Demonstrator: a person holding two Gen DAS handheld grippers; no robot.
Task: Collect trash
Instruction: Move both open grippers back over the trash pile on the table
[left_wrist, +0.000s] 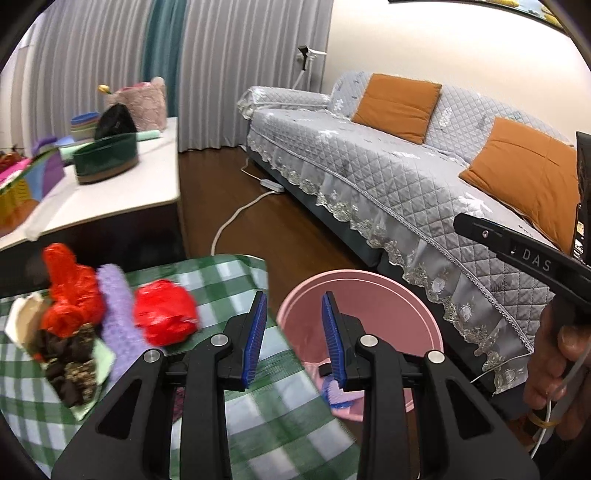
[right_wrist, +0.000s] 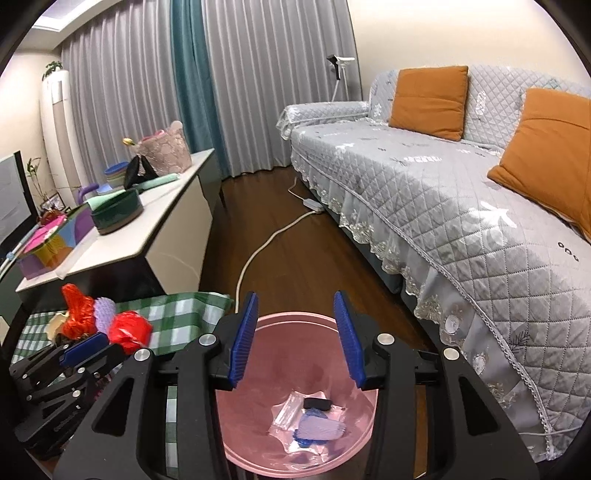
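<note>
Left wrist view is looking over the corner of the small table with the green checked cloth (left_wrist: 236, 398). The left gripper (left_wrist: 293, 341) is hanging with its blue pads apart and nothing between them, at the table edge, half over the cloth and half over the pink bin (left_wrist: 417, 295). I think it is waiting there because the trash is lying just to its left: a round red plastic ball (left_wrist: 164, 312), a lilac crumpled piece (left_wrist: 118, 321), a taller red plastic bag (left_wrist: 70, 291) and a dark pile on pale paper (left_wrist: 72, 362). The bin is standing on the floor close beside the table, probably so that each piece needs only a short carry. The right gripper (left_wrist: 517, 251) is showing at the right side, held in a hand (left_wrist: 554, 354).

Right wrist view is looking down into the pink bin (right_wrist: 240, 450). The right gripper (right_wrist: 301, 338) is hovering above its mouth, fingers apart and empty. On the bottom are lying a clear wrapper (right_wrist: 288, 410), a small black piece (right_wrist: 317, 403) and a lilac-blue scrap (right_wrist: 319, 430), so the collecting seems partly done. The left gripper (right_wrist: 86, 349) is near the red ball (right_wrist: 129, 330).
</note>
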